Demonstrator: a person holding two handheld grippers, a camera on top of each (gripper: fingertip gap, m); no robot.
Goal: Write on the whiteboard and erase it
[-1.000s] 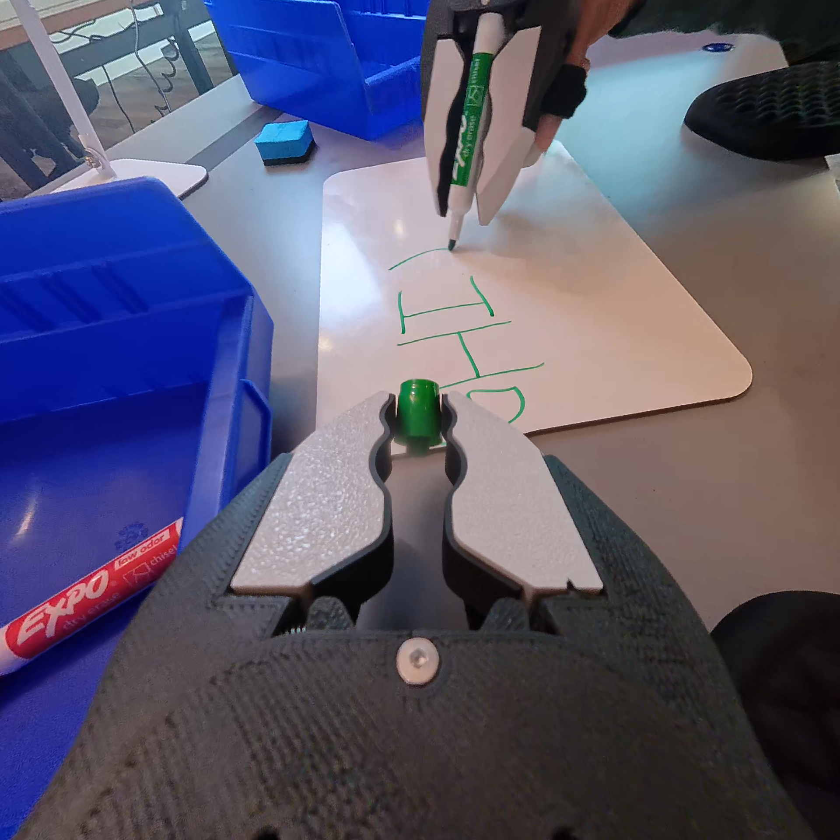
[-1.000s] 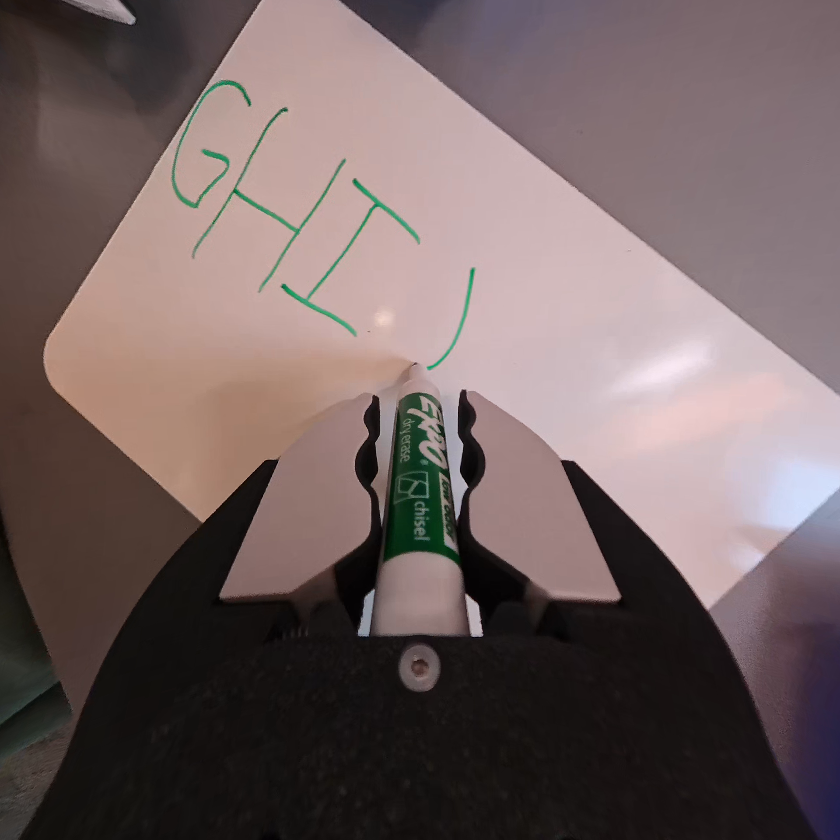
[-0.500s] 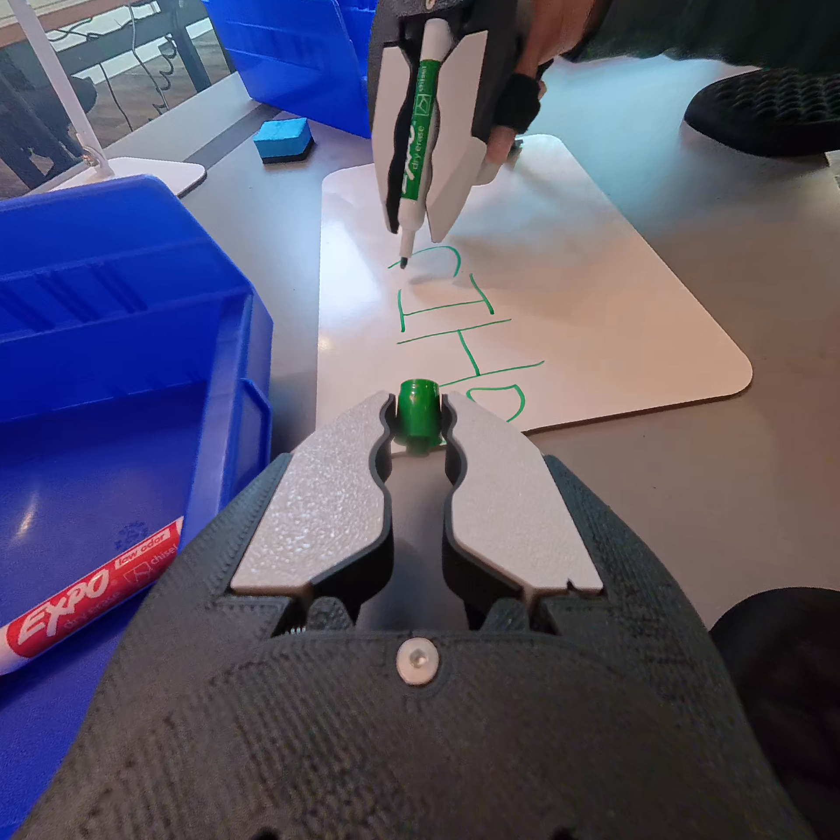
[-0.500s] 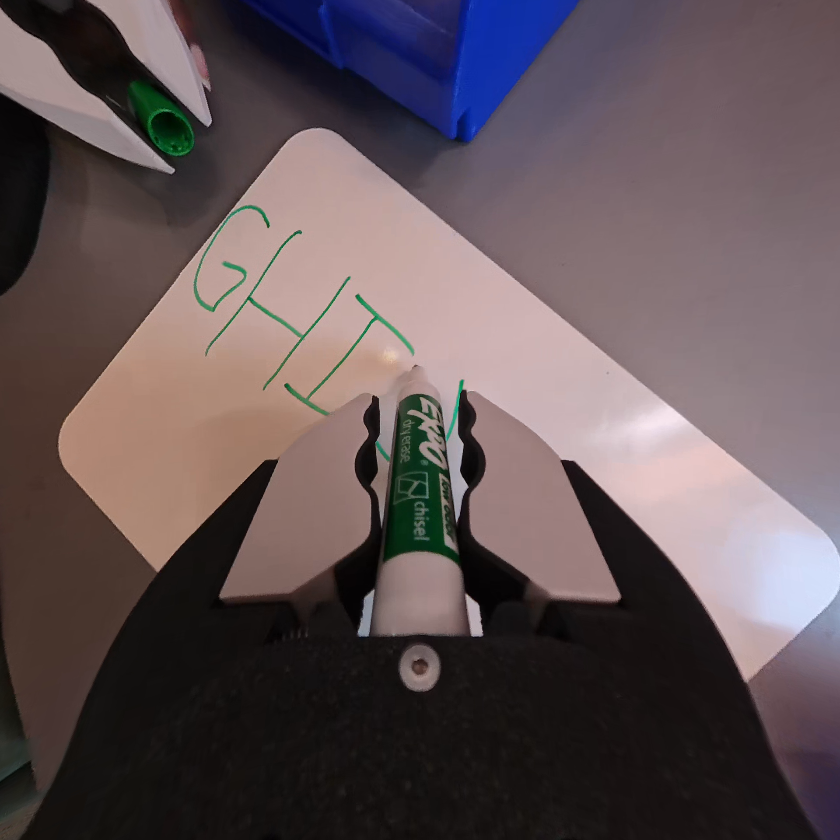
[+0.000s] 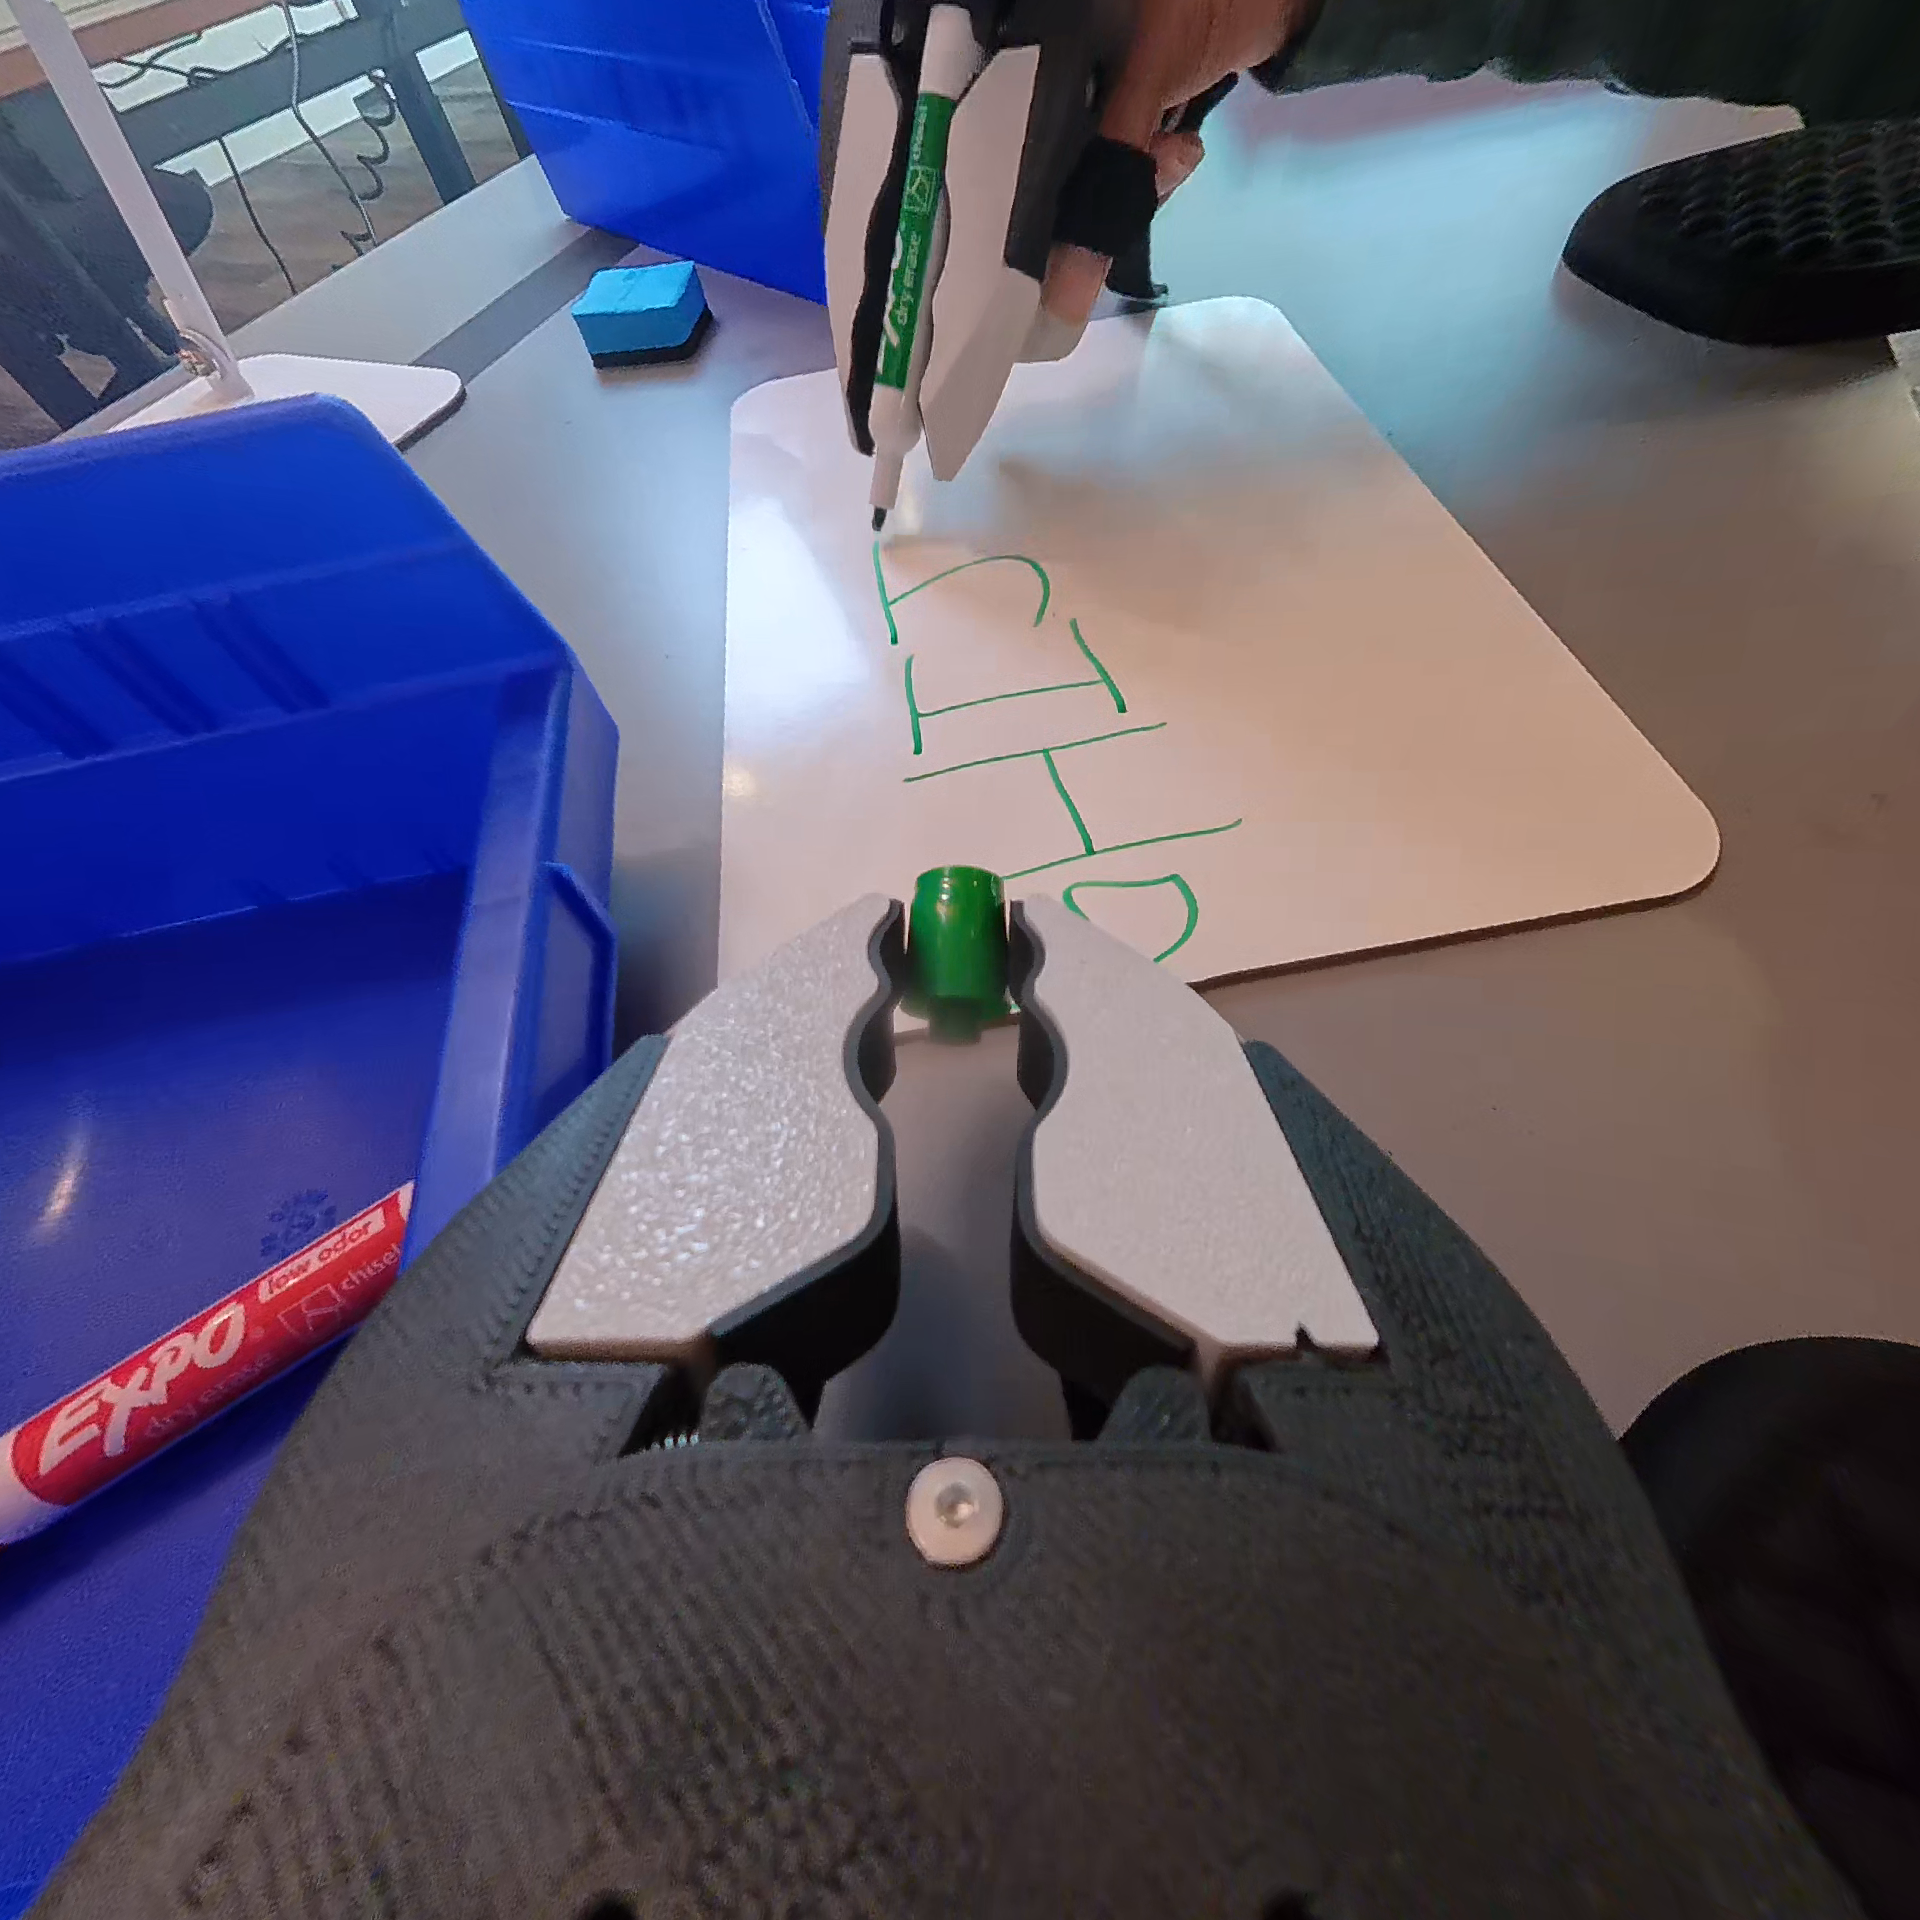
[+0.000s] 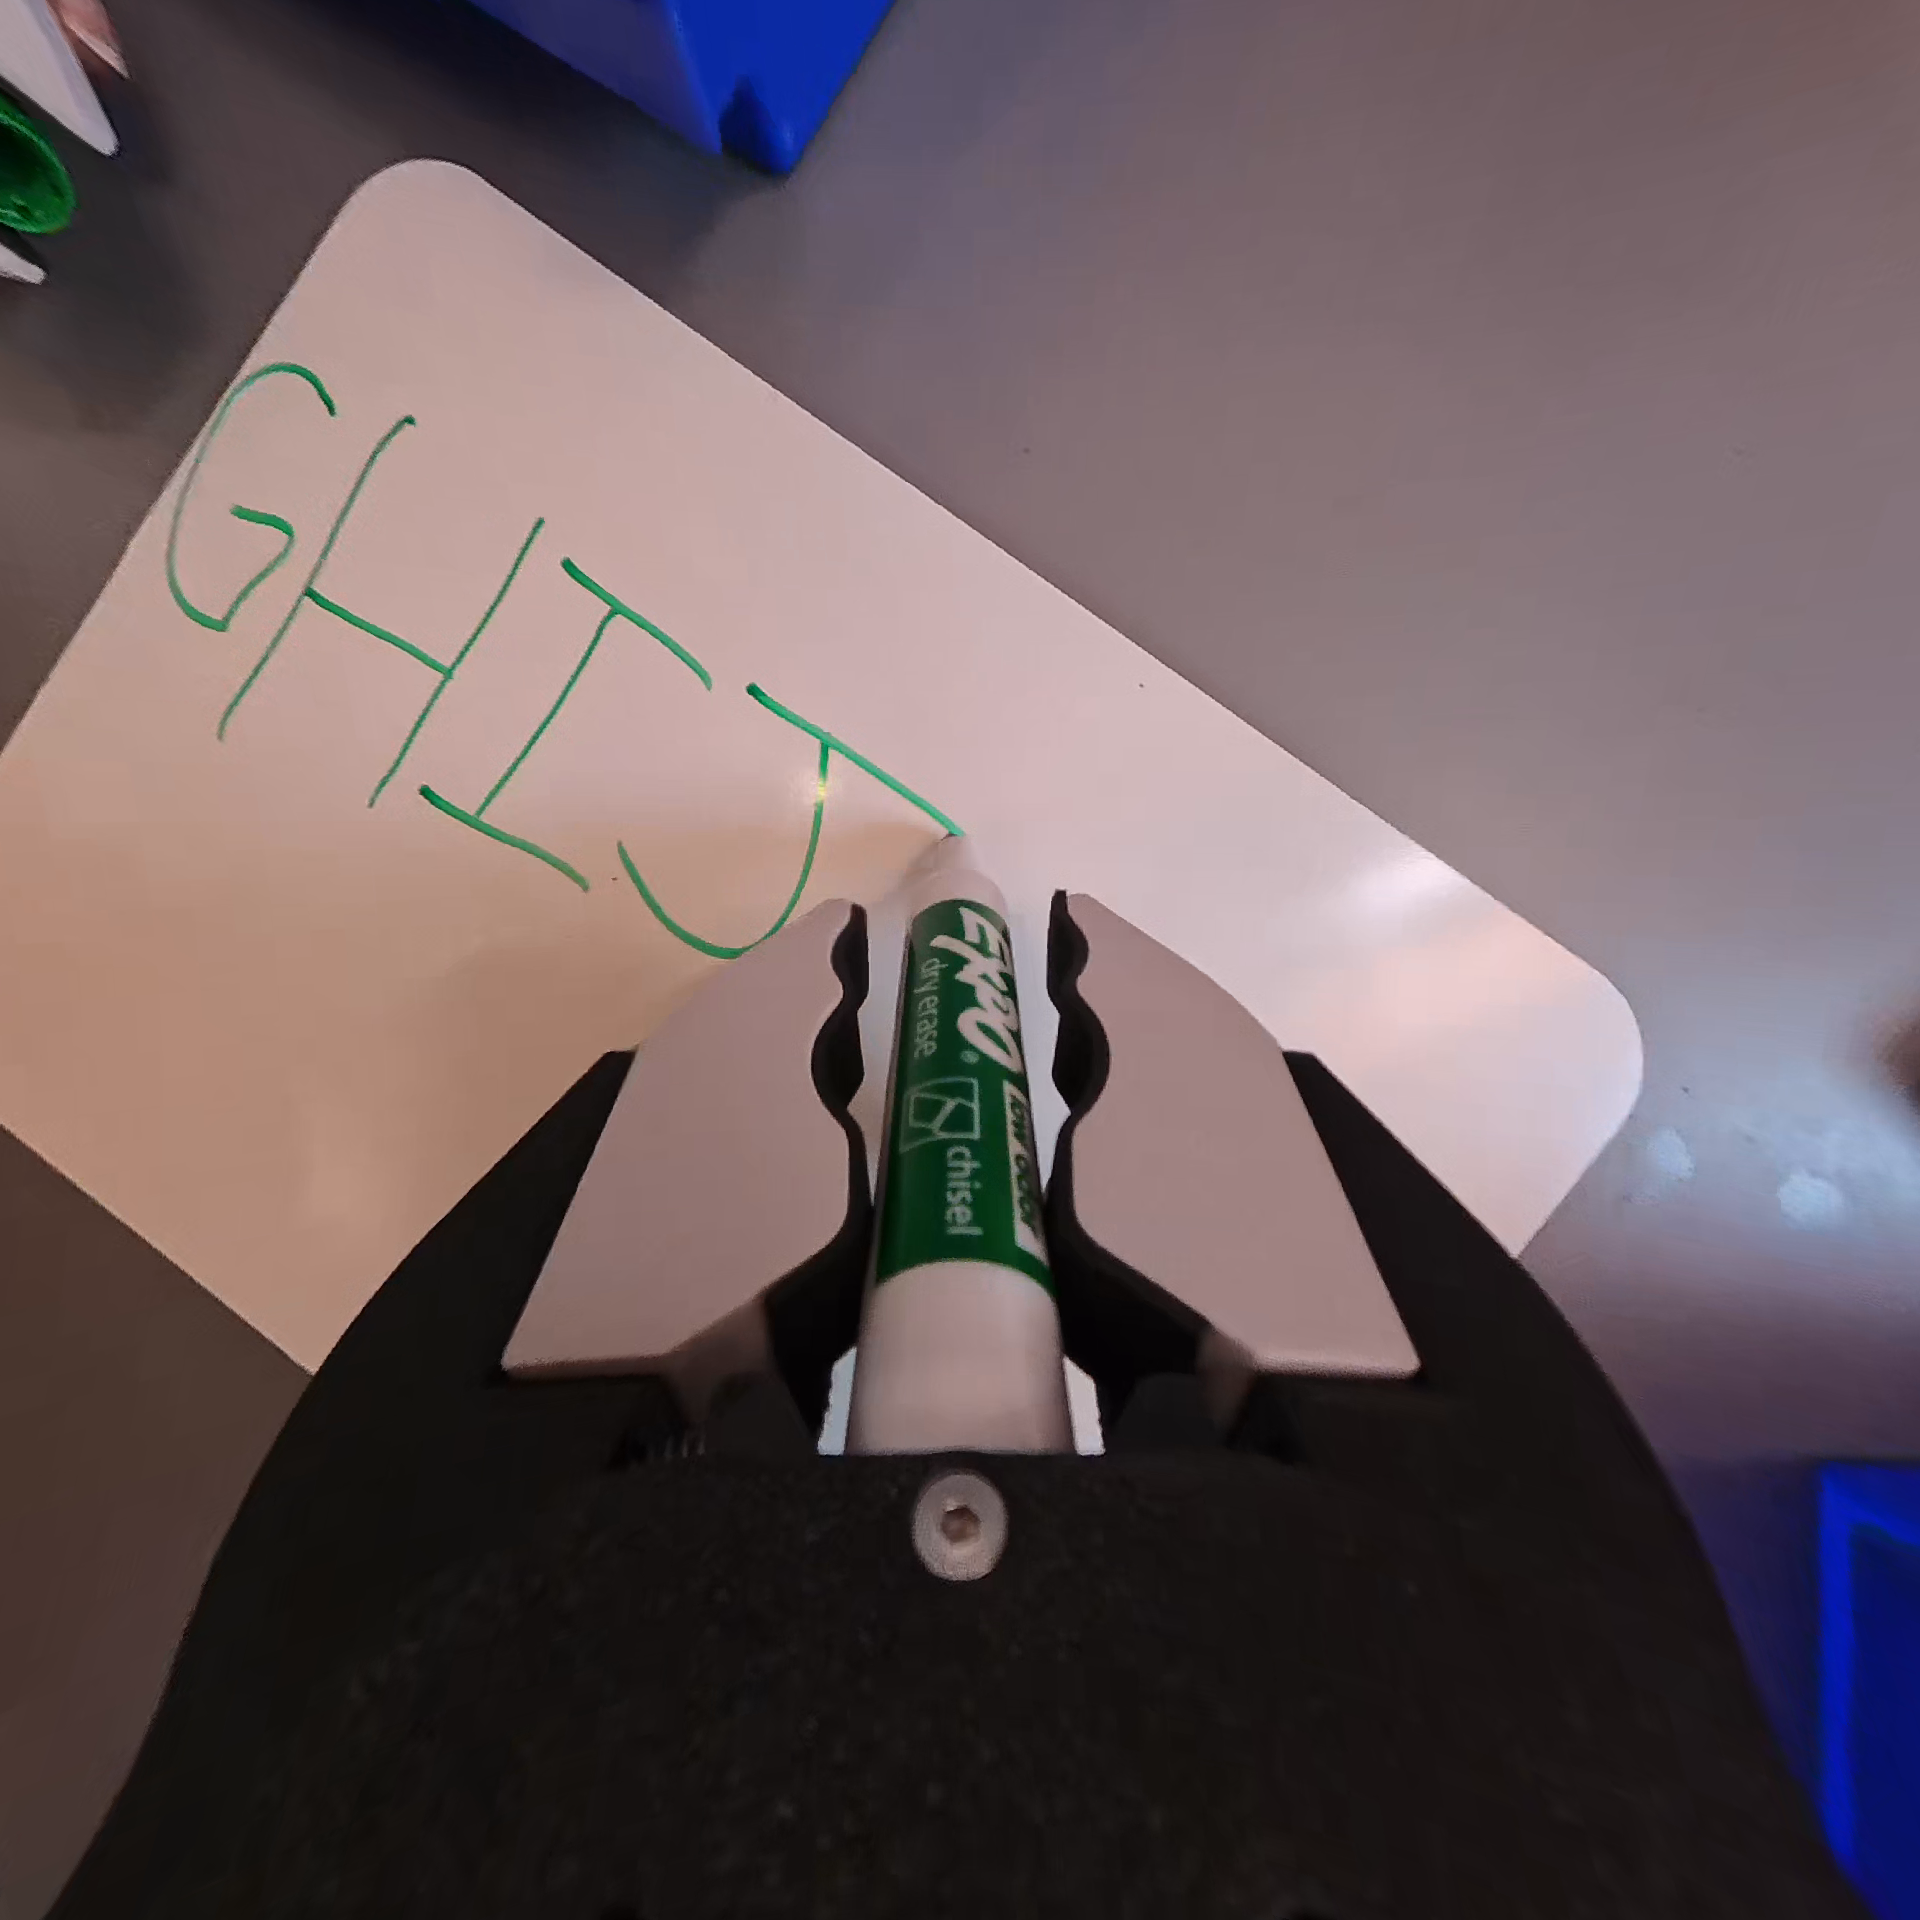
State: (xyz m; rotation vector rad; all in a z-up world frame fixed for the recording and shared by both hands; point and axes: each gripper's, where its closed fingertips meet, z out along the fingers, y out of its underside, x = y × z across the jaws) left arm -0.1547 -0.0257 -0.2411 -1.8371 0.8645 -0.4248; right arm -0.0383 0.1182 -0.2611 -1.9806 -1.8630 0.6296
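The right gripper (image 6: 951,909) pinches the green marker (image 6: 961,1122), tip on the whiteboard (image 6: 1143,831) at a stroke's end; light, even pressure should keep lines clean. The left gripper (image 5: 958,914) clamps the green cap (image 5: 956,940). On the grey bench (image 5: 1558,1091) lie blue bins (image 5: 260,727) and, seemingly, an eraser (image 5: 639,312).

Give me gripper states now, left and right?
Left gripper: shut on the green marker cap.
Right gripper: shut on the green marker, tip on the whiteboard.

Red marker (image 5: 197,1361) half hidden by left hand-held gripper (image 5: 958,935); marker cap (image 6: 26,182) cut off.
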